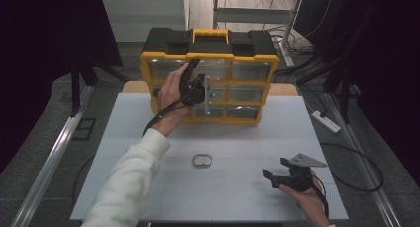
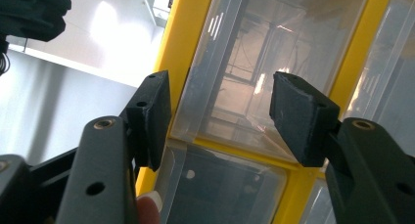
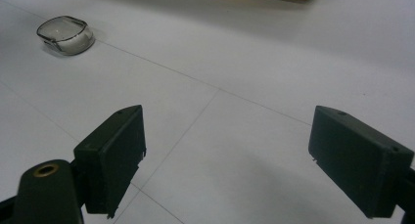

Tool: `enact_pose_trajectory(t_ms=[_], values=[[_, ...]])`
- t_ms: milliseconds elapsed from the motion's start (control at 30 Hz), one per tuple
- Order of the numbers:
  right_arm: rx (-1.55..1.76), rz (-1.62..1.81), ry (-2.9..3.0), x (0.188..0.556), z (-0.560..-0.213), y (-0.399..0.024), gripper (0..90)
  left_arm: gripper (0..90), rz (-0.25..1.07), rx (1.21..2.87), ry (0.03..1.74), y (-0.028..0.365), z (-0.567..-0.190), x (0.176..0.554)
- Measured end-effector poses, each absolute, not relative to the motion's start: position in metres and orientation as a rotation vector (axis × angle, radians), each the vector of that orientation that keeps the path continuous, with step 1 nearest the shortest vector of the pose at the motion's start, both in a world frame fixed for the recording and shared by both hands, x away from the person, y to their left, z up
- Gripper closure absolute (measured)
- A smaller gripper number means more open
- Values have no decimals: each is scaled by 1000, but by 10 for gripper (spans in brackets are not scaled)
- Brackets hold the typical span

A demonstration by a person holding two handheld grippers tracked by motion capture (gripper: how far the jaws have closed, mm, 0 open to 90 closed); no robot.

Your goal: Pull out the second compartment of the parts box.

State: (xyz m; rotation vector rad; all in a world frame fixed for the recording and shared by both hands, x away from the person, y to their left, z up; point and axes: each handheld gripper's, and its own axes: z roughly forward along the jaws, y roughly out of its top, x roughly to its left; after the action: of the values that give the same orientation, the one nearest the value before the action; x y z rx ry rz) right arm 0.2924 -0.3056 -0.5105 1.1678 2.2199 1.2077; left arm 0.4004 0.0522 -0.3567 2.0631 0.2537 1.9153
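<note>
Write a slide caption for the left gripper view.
Left gripper, jaws apart, faces a clear plastic drawer in the yellow-framed organizer cabinet.

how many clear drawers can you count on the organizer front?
9, though the hand and left tongs hide part of the left side. The organizer shows three rows of three: top, middle, bottom.

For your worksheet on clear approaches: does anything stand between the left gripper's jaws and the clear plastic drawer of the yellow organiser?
Nothing visible does. The left gripper faces the clear plastic drawer of the yellow organiser directly, jaws apart, with only open air between.
</note>
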Motion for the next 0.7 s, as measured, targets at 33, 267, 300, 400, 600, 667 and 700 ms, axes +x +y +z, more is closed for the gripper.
enact_pose_trajectory(t_ms=[33,267,300,400,600,667,700], values=[[1167,1208,2220,292,-511,-306,133,433,1917,2062,252,52,-357,400],[1168,1208,2220,292,-510,-306,133,464,1932,2054,249,52,-356,401],[1167,1208,2219,292,-510,-306,133,470,1936,2053,249,52,-356,401],[1168,1208,2220,292,-510,-306,133,487,1942,2053,246,51,-356,401],[1167,1207,2220,293,-511,-306,133,531,1962,2043,243,51,-356,401],[1167,1207,2220,293,-510,-306,133,550,1963,2043,241,51,-356,401],[1168,1207,2220,293,-511,-306,134,550,1965,2040,242,51,-356,401]])
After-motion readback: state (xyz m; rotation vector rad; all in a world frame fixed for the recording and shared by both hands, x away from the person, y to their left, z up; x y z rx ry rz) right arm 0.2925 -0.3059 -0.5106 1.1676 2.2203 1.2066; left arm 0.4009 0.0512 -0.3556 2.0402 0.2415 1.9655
